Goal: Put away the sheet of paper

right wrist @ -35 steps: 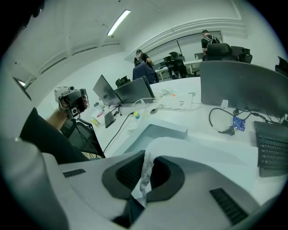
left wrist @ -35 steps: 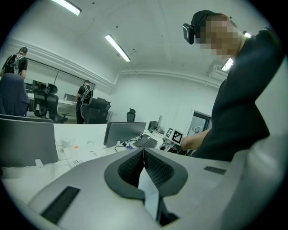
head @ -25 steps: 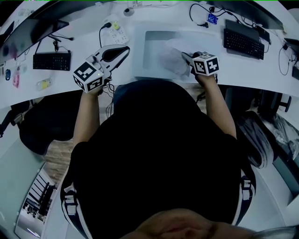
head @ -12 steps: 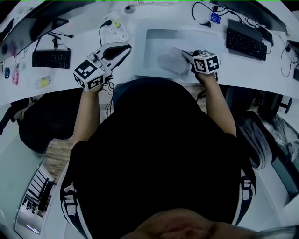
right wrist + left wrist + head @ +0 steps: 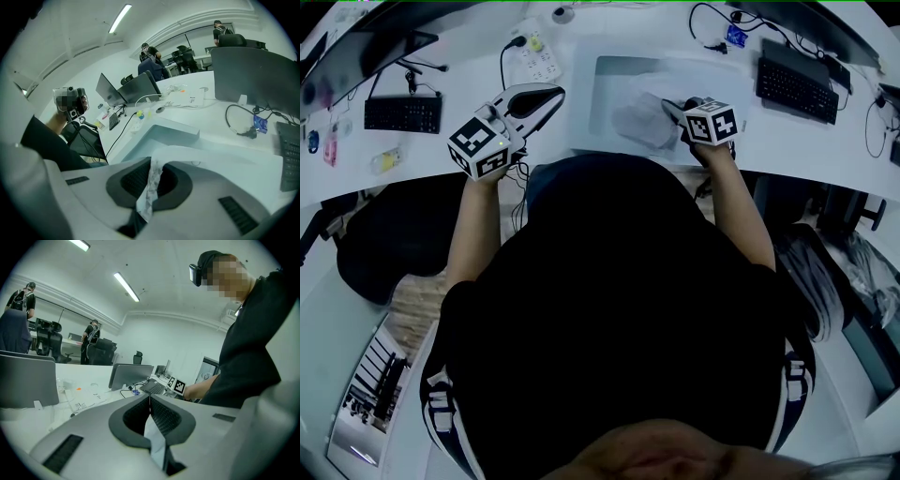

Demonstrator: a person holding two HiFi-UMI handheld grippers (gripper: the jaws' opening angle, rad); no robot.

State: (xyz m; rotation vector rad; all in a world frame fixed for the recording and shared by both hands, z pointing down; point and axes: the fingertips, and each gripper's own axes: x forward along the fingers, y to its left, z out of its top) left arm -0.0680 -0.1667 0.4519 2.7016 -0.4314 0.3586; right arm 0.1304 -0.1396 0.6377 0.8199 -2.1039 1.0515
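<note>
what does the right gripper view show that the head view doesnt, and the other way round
Only the right gripper view: the right gripper shut on the crumpled sheet of paper, and people standing far behind. Only the head view: that gripper's marker cube and how the sheet lies over the tray. Both: sheet, tray, power strip, white desk.

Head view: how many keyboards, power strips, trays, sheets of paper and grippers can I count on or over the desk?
Keyboards: 2
Power strip: 1
Tray: 1
Paper: 1
Grippers, the left gripper and the right gripper: 2
Total: 7
</note>
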